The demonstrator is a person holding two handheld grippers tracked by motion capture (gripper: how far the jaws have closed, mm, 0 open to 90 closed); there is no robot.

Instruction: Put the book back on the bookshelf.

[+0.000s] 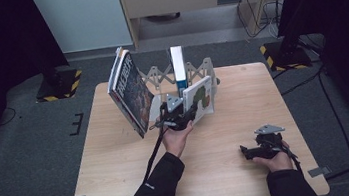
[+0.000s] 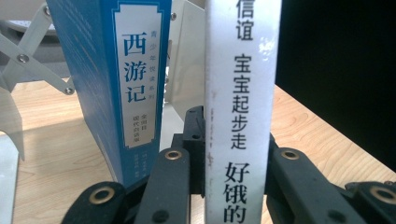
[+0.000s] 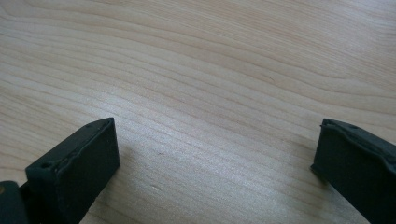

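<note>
Left tongs (image 1: 188,112) clamping white picture book (image 1: 198,98) by spine, holding it upright at front of folding book rack (image 1: 159,75), just beside blue book (image 1: 178,65) standing in rack. Books counting four: white one, blue one, two large ones (image 1: 129,90) leaning together at rack's left end. White spine (image 2: 239,112) reading "宝宝起步走" and "好饿的". Blue spine (image 2: 135,74) reading "西游记". Right tongs (image 1: 247,151) resting low over bare table (image 3: 210,70) near right front, jaws standing wide, gripping nothing.
</note>
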